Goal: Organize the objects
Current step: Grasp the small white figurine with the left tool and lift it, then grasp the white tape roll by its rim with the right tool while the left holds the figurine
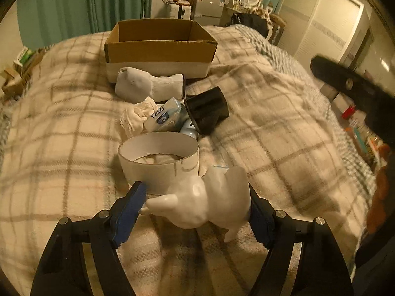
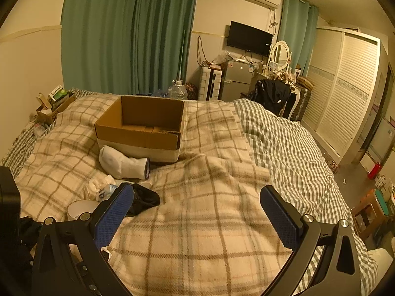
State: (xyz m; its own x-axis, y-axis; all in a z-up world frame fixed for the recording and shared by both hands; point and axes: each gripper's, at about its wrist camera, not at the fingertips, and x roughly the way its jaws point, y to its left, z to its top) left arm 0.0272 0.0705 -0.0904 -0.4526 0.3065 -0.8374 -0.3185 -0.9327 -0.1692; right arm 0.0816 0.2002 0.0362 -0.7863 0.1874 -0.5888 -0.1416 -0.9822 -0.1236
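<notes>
The left gripper (image 1: pixel 197 208) has its blue pads closed on a white animal figurine (image 1: pixel 205 202), held low over the plaid blanket (image 1: pixel 284 123); which animal it is cannot be made out. Just beyond it stands a white paper ring (image 1: pixel 158 159), open at the top, with only crumpled white material visible inside. Behind the ring lies a pile: a crumpled white cloth (image 1: pixel 133 118), a tissue pack (image 1: pixel 165 116) and a black cup (image 1: pixel 206 109) on its side. A small white and blue object under the cup is mostly hidden. A rolled white sock (image 1: pixel 148 86) touches the front wall of the cardboard box (image 1: pixel 160 51). From the right wrist view the box (image 2: pixel 138 135) shows only its bare cardboard floor. The right gripper (image 2: pixel 197 209) hangs above the blanket with its fingers spread wide, nothing between them. Its left finger cuts off part of the black cup (image 2: pixel 144 198) and tissue pack (image 2: pixel 105 191).
</notes>
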